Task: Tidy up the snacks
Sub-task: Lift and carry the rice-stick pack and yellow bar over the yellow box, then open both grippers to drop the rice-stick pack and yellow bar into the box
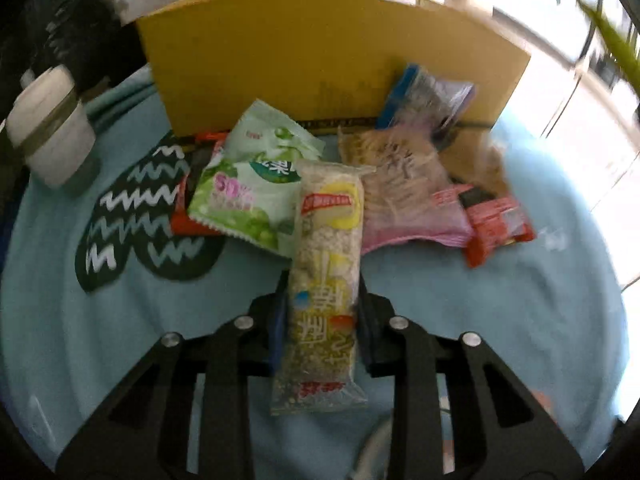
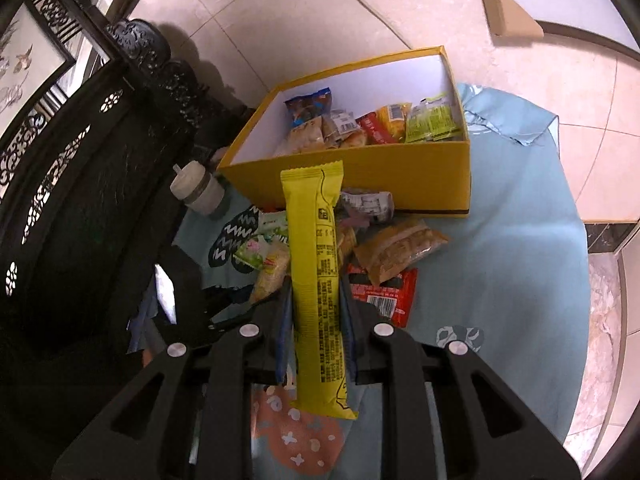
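Observation:
My left gripper [image 1: 322, 296] is shut on a clear-wrapped puffed-rice bar [image 1: 326, 240] that points ahead over the snack pile. In the pile lie a green packet [image 1: 248, 184], a pink packet [image 1: 408, 200], a red packet [image 1: 496, 224] and a blue-edged clear packet [image 1: 432, 100]. Behind them stands the yellow box [image 1: 320, 60]. My right gripper [image 2: 316, 296] is shut on a long yellow bar [image 2: 316, 264], held above the pile and aimed at the yellow box [image 2: 380, 176]. Several snacks [image 2: 360, 128] lie inside that box. The puffed-rice bar [image 2: 272, 276] shows just left of the yellow one.
A light-blue cloth [image 2: 500, 280] covers the round table. A white lidded cup [image 1: 52, 128] stands left of the box. Dark carved wooden furniture [image 2: 80, 200] borders the table's left side. A tan packet [image 2: 400, 252] and a red packet [image 2: 384, 292] lie before the box.

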`<action>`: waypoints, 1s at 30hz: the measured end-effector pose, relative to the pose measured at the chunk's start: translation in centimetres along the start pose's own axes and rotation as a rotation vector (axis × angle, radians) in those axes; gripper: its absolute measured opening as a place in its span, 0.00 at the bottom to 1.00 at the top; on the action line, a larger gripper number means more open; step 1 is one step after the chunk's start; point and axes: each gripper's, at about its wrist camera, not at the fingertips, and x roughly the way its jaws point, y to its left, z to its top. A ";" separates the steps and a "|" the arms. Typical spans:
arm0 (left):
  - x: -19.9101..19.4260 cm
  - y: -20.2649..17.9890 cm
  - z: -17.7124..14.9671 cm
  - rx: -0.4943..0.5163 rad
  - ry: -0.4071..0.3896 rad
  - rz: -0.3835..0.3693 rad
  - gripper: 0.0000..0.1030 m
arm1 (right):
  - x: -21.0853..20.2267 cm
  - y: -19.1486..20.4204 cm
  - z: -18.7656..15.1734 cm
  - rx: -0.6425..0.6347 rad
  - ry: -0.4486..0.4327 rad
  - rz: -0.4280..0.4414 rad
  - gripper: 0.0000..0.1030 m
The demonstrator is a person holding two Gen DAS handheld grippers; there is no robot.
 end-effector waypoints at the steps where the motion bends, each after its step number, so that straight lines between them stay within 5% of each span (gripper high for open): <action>1: -0.7 0.1 -0.2 -0.019 -0.016 -0.019 0.27 | 0.2 0.0 -0.3 0.003 0.003 0.002 0.21; 6: -4.9 -0.5 -0.4 -0.033 -0.093 -0.072 0.27 | 1.0 0.2 -1.3 0.010 0.007 0.016 0.21; 11: -9.3 -1.8 3.5 -0.043 -0.231 -0.103 0.27 | -0.9 1.7 1.2 -0.029 -0.054 0.033 0.21; 16: -12.7 -2.7 11.0 -0.048 -0.362 -0.120 0.28 | -3.7 2.5 7.2 -0.070 -0.152 0.018 0.21; 23: -13.3 -4.2 22.3 -0.017 -0.403 -0.076 0.29 | -5.2 3.1 17.5 -0.120 -0.260 -0.059 0.22; 24: -12.3 -4.1 24.2 -0.014 -0.382 -0.044 0.43 | -4.6 2.7 18.8 -0.117 -0.245 -0.069 0.25; 25: -11.3 -3.8 25.3 -0.014 -0.347 -0.029 0.88 | -3.3 2.0 20.5 -0.102 -0.204 -0.099 0.41; 26: -9.8 -3.2 25.9 -0.025 -0.299 0.000 0.98 | -2.7 1.3 21.1 -0.082 -0.198 -0.153 0.51; 30: -6.8 -0.1 24.6 -0.088 -0.218 0.085 0.98 | -1.2 -0.6 18.9 -0.053 -0.151 -0.199 0.58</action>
